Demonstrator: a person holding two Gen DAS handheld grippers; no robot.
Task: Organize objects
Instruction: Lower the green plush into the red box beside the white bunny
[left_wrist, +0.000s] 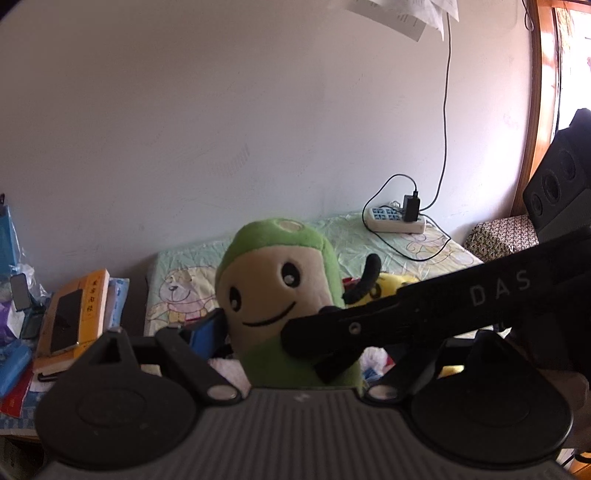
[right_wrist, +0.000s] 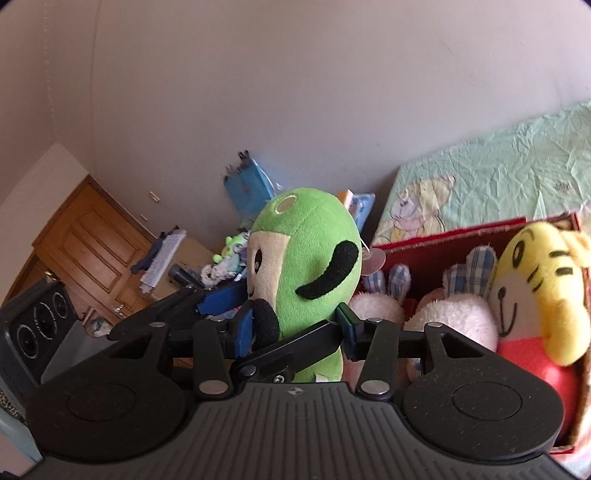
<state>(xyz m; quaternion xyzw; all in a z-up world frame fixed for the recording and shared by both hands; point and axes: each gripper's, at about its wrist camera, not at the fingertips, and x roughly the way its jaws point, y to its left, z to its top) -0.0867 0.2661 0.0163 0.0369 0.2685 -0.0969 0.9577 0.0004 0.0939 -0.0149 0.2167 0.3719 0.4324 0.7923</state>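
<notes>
Both handheld tools look alike: a ribbed dark grey housing flanked by two round black discs, black linkage bars with silver pivot pins, and blue pads on the fingers. The right gripper (right_wrist: 299, 325) bears white letters "DAS" on one arm; the left gripper (left_wrist: 291, 332) matches.

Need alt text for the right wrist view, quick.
A green plush toy is clamped upright between the right gripper fingers, with the left gripper also pressing it from the left. Behind sits a red box holding a yellow tiger plush.
</notes>
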